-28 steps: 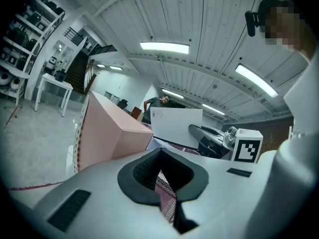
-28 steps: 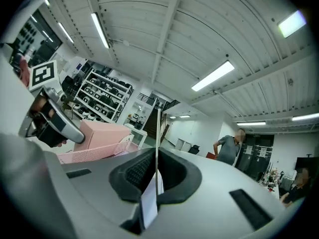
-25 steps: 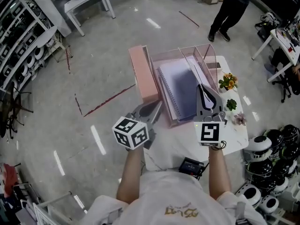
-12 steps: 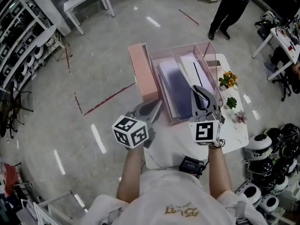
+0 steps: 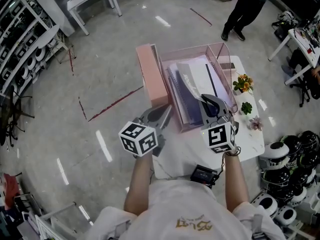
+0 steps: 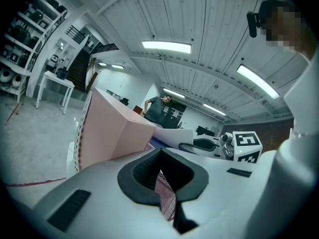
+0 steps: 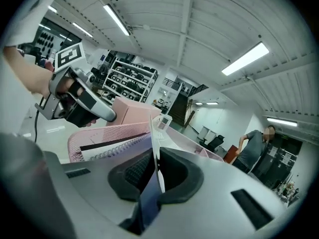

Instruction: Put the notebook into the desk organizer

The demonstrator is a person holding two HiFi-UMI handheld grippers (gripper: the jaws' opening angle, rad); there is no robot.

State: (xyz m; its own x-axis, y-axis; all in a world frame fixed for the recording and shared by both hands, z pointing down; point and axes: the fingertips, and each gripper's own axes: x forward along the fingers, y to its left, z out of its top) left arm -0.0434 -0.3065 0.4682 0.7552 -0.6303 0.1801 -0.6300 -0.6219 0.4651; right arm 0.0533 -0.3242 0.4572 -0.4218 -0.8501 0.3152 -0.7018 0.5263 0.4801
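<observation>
A pink mesh desk organizer (image 5: 191, 49) stands on the white table (image 5: 250, 146). A spiral notebook (image 5: 186, 98) with purple pages lies inside it, its white cover (image 5: 200, 76) lifted. My right gripper (image 5: 208, 100) holds that cover's near edge. In the right gripper view the thin cover (image 7: 149, 195) sits between the pads of the right gripper (image 7: 154, 176), and the jaws are opening. My left gripper (image 5: 165, 112) is shut on the organizer's near-left mesh wall. That wall (image 6: 167, 198) shows pinched in the left gripper (image 6: 162, 183).
A solid pink box section (image 5: 151, 76) forms the organizer's left side. Small potted plants (image 5: 243, 86) line the table's right edge, and a black device (image 5: 203, 174) lies at its front. Helmets (image 5: 292, 184) are piled on the floor at right. A person (image 5: 247, 9) stands far off.
The right gripper has drawn a little left and toward me. The notebook's cover has swung up, so its white side now shows over the purple pages. The left gripper has stayed put.
</observation>
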